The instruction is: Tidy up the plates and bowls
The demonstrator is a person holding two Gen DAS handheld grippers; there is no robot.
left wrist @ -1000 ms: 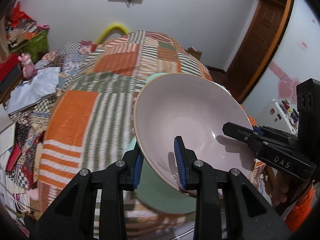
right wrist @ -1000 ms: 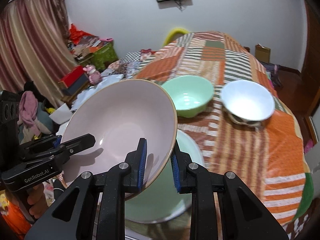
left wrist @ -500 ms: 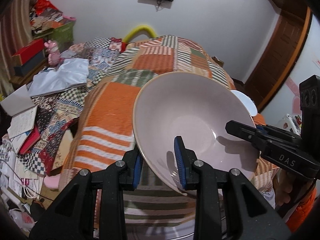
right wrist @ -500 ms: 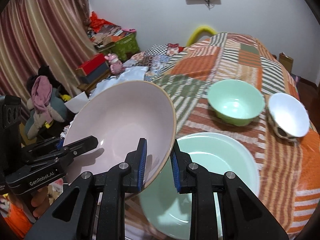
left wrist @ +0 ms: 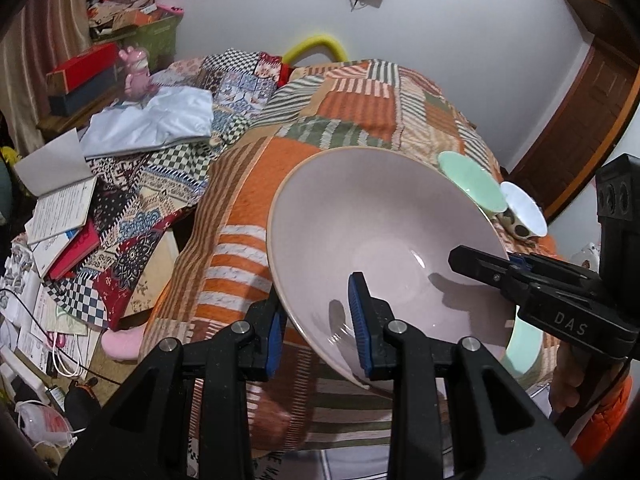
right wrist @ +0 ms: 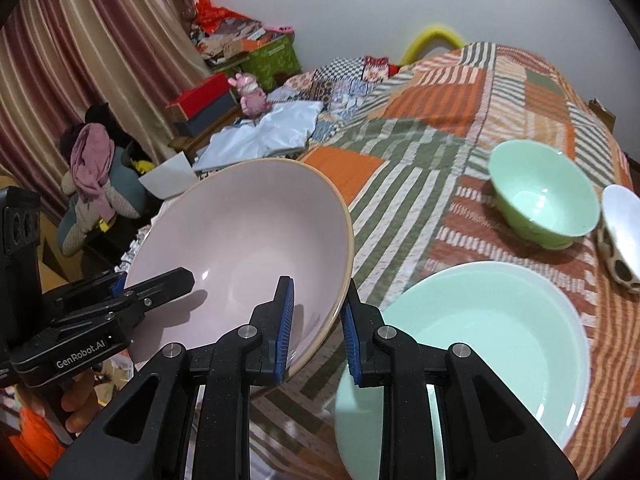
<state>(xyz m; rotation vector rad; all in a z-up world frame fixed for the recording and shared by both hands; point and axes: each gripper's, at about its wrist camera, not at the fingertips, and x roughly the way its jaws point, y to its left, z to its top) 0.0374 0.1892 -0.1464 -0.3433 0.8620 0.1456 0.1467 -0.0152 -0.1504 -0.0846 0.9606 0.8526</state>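
A large pink bowl (left wrist: 380,240) (right wrist: 240,240) hangs tilted over the near left edge of the quilted surface. My left gripper (left wrist: 318,308) is shut on its left rim, one pad inside and one outside. My right gripper (right wrist: 318,300) is shut on the opposite rim in the same way. Each view shows a finger of the other gripper inside the bowl. A wide green plate (right wrist: 480,340) (left wrist: 524,348) lies on the quilt just right of the bowl. Behind it stand a green bowl (right wrist: 544,204) (left wrist: 472,180) and a white bowl with a spotted outside (right wrist: 622,232) (left wrist: 524,208).
A striped patchwork quilt (right wrist: 420,152) covers the surface. To its left lie books and papers (left wrist: 60,208), white cloth (right wrist: 272,128), a red box (right wrist: 200,96) and a stuffed toy (right wrist: 96,184). A person's hand (right wrist: 80,400) holds the left gripper.
Both grippers have carried the pink bowl leftward and a little down, off the green plate. The plate now lies uncovered to the bowl's right. Both grips are unchanged.
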